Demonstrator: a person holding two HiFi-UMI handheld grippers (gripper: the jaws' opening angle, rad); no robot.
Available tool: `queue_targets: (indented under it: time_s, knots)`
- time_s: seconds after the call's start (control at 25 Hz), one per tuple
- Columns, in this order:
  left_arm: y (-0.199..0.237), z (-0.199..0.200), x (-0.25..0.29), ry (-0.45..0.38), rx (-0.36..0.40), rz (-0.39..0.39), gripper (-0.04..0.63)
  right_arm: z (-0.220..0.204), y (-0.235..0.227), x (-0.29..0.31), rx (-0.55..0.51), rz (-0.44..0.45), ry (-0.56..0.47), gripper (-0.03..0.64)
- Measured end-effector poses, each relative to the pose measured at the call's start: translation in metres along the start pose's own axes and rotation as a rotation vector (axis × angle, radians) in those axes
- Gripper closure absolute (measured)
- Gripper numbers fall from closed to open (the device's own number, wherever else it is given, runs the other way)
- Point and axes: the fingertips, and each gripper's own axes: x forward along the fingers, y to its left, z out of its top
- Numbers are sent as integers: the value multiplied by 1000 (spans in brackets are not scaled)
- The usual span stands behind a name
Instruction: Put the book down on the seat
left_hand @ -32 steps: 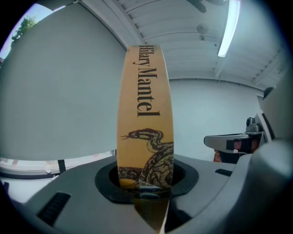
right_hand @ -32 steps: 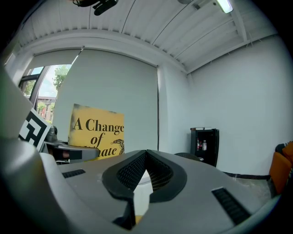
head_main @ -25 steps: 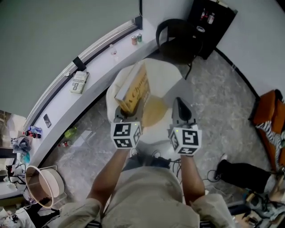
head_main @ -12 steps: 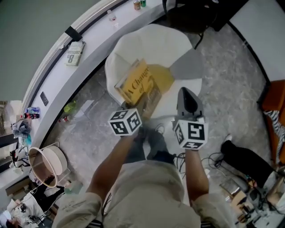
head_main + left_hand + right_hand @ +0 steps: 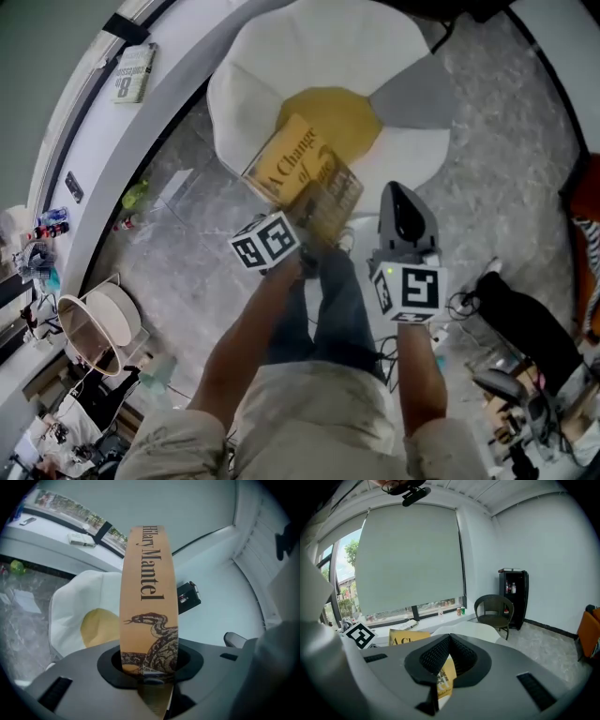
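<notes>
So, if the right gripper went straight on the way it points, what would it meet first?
The right gripper would probably meet the white seat first, beside the book; depth is unclear.

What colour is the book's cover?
The book is yellow-orange with dark lettering, clearest in the head view.

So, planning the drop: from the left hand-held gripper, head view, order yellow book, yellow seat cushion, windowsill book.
1. Yellow book, held in the left hand-held gripper.
2. Round yellow cushion, just beyond, on the white seat.
3. Pale windowsill book, far upper left.
</notes>
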Motion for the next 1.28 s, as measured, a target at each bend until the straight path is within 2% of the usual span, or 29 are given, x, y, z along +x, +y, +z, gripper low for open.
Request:
queue_targets:
  time_s: [0.12, 0.2, 0.36, 0.56, 0.84, 1.08, 1.28]
  knots:
    - [28, -10, 22, -5, -56, -36, 440, -39, 2, 19, 13, 5, 15, 614]
    - [49, -24, 37, 6, -127, -58, 440, -64, 5, 30, 30, 8, 34, 614]
    - [110, -56, 75, 36, -285, -37, 440, -111, 8, 53, 49, 34, 62, 614]
    - [169, -75, 103, 15, -381, -41, 440, -163, 12, 75, 68, 40, 119, 614]
    - [226, -90, 149, -46, -467, -79, 440, -209, 20, 115, 70, 65, 123, 614]
    - [266, -110, 186, -45, -491, -98, 440, -244, 31, 140, 37, 119, 149, 614]
    - [290, -126, 194, -34, -508, -71, 440, -254, 31, 147, 13, 141, 157, 614]
